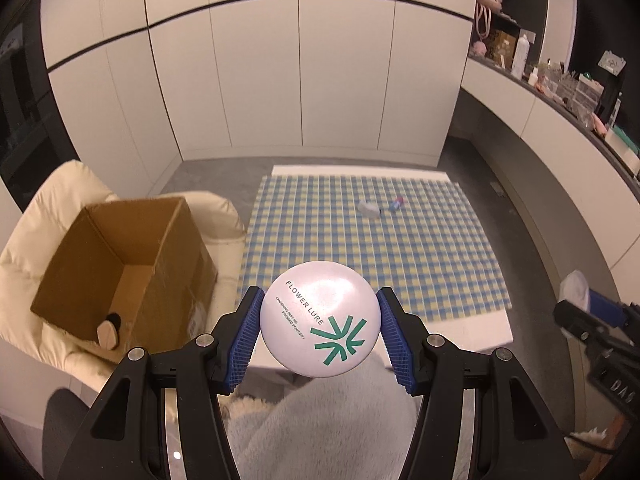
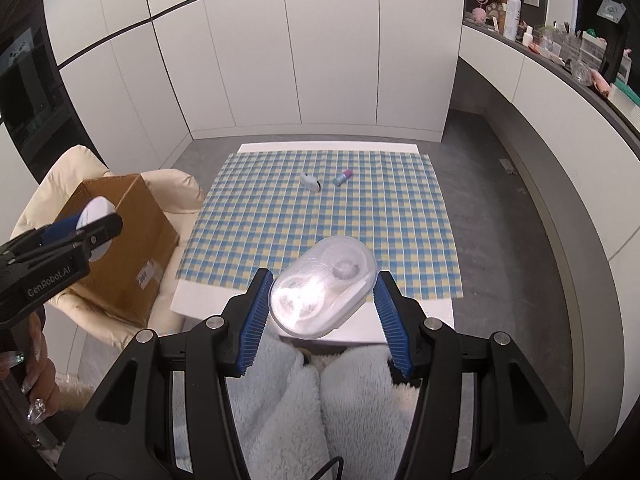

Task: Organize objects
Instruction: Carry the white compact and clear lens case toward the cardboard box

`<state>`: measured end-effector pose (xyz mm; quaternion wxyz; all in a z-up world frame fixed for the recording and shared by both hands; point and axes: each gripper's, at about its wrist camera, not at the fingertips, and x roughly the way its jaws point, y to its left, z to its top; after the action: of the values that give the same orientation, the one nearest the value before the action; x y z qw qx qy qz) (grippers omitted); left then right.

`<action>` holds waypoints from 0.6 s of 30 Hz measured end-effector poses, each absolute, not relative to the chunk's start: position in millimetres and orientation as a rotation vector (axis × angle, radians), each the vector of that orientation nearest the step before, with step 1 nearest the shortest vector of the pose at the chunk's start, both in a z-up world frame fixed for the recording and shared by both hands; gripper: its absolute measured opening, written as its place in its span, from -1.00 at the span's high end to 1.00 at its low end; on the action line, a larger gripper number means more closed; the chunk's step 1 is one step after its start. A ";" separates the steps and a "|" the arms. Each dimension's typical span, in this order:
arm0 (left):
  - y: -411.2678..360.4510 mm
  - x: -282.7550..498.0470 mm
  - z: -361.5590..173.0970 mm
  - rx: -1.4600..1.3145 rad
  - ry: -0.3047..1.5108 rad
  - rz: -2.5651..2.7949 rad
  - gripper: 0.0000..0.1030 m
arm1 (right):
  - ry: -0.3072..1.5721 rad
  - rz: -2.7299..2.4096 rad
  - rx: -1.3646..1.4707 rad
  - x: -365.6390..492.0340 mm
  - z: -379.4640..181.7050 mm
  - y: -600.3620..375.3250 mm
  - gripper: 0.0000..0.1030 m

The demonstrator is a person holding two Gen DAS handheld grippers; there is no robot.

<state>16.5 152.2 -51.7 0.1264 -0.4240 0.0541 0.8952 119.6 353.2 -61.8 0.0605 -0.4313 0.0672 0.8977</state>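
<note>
My left gripper [image 1: 319,334] is shut on a round white powder compact [image 1: 319,318] with a green star logo, held above the table's near edge. My right gripper [image 2: 323,304] is shut on a clear oval plastic case [image 2: 323,286], also over the near edge. An open cardboard box [image 1: 120,268] stands on a cream cushioned chair [image 1: 36,232] left of the table, with small items at its bottom. On the checked cloth [image 2: 320,224] lie a small white object [image 2: 310,181] and a little blue-and-pink tube [image 2: 343,177]. The left gripper [image 2: 86,226] also shows in the right wrist view, in front of the box.
White cupboard doors [image 1: 280,80] close off the far side. A cluttered counter [image 2: 560,52] with bottles and jars curves along the right. Grey floor surrounds the low white table [image 2: 400,332]. A person's legs in fluffy pale blue fabric [image 2: 320,400] sit below the grippers.
</note>
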 end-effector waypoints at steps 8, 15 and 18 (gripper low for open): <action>139.8 32.1 -63.8 -1.272 0.161 2.582 -0.13 | 0.247 2.710 -1.307 147.7 -60.2 357.2 -0.06; 132.8 37.7 -55.1 -1.231 0.167 2.614 -0.13 | 0.286 2.676 -1.318 176.4 -63.7 362.6 -0.06; 131.5 38.6 -54.1 -1.222 0.164 2.624 -0.13 | 0.277 2.660 -1.312 179.3 -64.4 365.4 -0.06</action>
<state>38.6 131.5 -54.1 0.1207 -0.4185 0.0560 0.8984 179.3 365.4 -64.4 0.0811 -0.4389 0.0927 0.8901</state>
